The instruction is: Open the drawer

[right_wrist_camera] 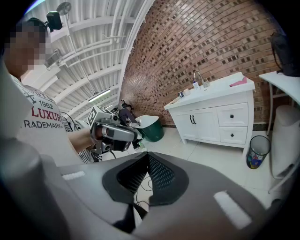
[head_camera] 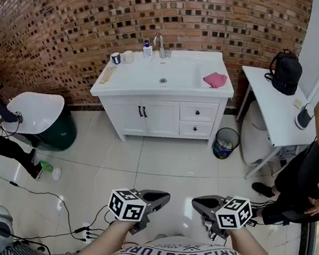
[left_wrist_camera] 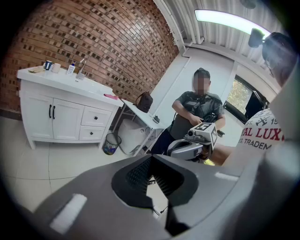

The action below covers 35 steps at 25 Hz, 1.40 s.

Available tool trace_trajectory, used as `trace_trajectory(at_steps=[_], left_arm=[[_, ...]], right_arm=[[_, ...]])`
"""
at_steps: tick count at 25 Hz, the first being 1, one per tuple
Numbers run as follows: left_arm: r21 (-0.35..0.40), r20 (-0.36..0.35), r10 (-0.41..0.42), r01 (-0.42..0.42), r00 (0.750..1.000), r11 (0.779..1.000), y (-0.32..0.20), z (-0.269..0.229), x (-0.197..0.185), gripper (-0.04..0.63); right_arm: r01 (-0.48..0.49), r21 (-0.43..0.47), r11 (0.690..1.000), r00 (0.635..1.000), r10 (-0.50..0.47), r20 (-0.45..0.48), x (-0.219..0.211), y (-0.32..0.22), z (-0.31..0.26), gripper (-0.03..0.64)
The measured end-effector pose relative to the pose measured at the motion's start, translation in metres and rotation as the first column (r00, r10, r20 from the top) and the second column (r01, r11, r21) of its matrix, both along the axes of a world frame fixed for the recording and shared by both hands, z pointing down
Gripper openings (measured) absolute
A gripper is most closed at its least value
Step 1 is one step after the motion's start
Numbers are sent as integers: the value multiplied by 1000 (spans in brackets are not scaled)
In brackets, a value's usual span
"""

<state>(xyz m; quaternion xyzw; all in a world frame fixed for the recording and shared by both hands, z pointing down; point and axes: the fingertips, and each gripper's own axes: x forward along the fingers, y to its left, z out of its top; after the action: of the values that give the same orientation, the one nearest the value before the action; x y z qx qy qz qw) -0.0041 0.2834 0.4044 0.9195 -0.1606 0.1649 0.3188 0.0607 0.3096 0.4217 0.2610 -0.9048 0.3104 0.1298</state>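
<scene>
The left gripper (head_camera: 164, 197) and the right gripper (head_camera: 196, 203) hang low by the person's chest, tips turned toward each other, near but apart. The left fingers (left_wrist_camera: 136, 176) are closed together with nothing between them. The right fingers (right_wrist_camera: 161, 176) are likewise pressed together and empty.

The white vanity cabinet (head_camera: 149, 114) stands at 12 o'clock against the brick wall (head_camera: 76, 10), well apart from both grippers. Its upper drawer (head_camera: 198, 112) and lower drawer (head_camera: 195, 128) are stacked at the cabinet's right end, at about 1 o'clock. Both are shut flush, each with a small dark knob. Beside them at 9 o'clock are two doors with black handles (head_camera: 143, 111).

On the tabletop (head_camera: 136, 78) a pink cloth (head_camera: 215, 79) lies at 3 o'clock, a faucet (head_camera: 160, 44) and a small bottle (head_camera: 147, 49) stand at 12, and a cup (head_camera: 116, 58) stands at 10.

Tiled floor (head_camera: 161, 159) lies between the grippers and the cabinet. A trash bin (head_camera: 225, 142) stands just beside the cabinet's right foot, at 1 o'clock. At 2 o'clock a white side table (head_camera: 271, 109) carries a black backpack (head_camera: 286, 71). A second person (head_camera: 318, 149) stands at 3 o'clock. A green bin (head_camera: 61, 132) sits at 10 o'clock, and cables (head_camera: 63, 210) trail at 8.
</scene>
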Motion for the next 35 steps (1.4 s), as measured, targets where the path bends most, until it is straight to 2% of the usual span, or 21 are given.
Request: trace_trajectory(at_steps=[8, 13, 21, 28, 35], left_arm=[[-24, -21, -30, 30, 999, 999, -33, 16, -10, -18], [-36, -30, -37, 36, 999, 999, -81, 31, -13, -18], [-75, -37, 8, -11, 999, 997, -222, 47, -24, -18], [-94, -27, 41, -43, 999, 995, -360, 48, -53, -18], [-104, -24, 63, -65, 998, 992, -448, 59, -69, -18]], right_arm=[[12, -15, 1000, 1000, -12, -24, -3, -34, 15, 6], [17, -27, 1000, 999, -17, -28, -6, -78, 27, 6], [-66, -53, 996, 998, 66, 0, -15, -216, 30, 6], [-136, -74, 988, 991, 136, -7, -33, -349, 34, 6], [-187, -79, 979, 982, 184, -43, -34, -441, 41, 6]])
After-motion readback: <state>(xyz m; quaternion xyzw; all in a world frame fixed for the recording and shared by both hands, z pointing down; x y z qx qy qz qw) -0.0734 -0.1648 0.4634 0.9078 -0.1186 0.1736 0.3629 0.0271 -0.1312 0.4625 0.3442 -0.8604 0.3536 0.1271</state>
